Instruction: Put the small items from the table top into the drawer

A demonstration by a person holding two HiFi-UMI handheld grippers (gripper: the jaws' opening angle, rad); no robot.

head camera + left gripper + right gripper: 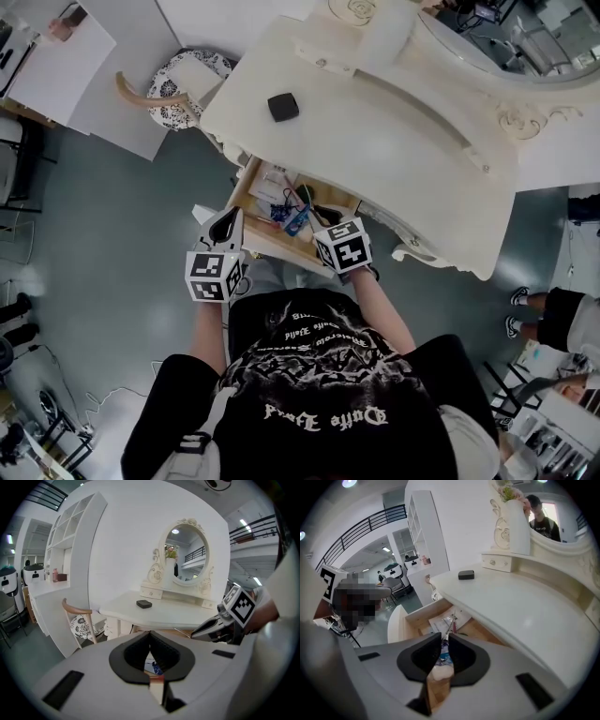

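**Head view:** an open drawer sits below the table top. A small black box lies on the top at upper centre. Only the left gripper view shows the oval mirror; only the right gripper view looks into the drawer.

**Left gripper**: jaws together, empty.

**Right gripper**: jaws almost together, clamped on a thin blue item above the drawer.

**Pose:** both forearms reach forward side by side, with the grippers angled down.

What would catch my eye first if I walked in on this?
The ornate cream dressing table with its oval mirror, one small black box alone on top. Below, its drawer stands open; the left gripper and the right gripper, which seems to pinch a small blue thing, hover at it.
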